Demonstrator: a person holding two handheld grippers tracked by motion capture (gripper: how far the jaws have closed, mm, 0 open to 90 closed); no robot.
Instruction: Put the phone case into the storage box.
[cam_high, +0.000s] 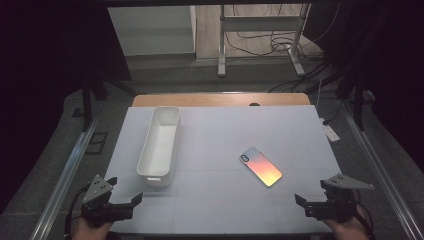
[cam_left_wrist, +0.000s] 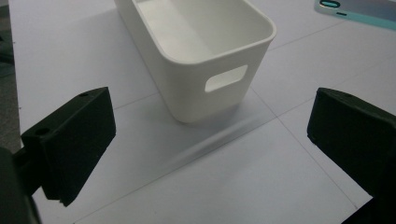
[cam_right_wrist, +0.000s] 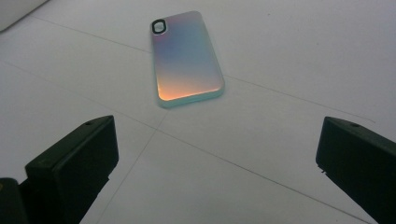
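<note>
A long white plastic bin (cam_high: 159, 145) with a handle slot lies empty on the left half of the white table top (cam_high: 225, 205). An iridescent phone case (cam_high: 261, 166) lies flat, back up, right of centre. My left gripper (cam_high: 123, 190) rests at the front left corner, open, just short of the bin's near end. In the left gripper view the bin (cam_left_wrist: 201, 42) stands ahead of the open left gripper (cam_left_wrist: 210, 121). My right gripper (cam_high: 312, 192) is open at the front right. In the right gripper view the phone case (cam_right_wrist: 187, 56) lies ahead of the open right gripper (cam_right_wrist: 217, 135), nothing between the jaws.
A wooden table edge (cam_high: 220, 99) shows behind the white sheet. Metal rails (cam_high: 65, 175) run along both sides of the table. A metal stand (cam_high: 221, 45) and cables (cam_high: 270, 42) sit on the floor beyond. A corner of the bin (cam_right_wrist: 14, 11) appears in the right gripper view.
</note>
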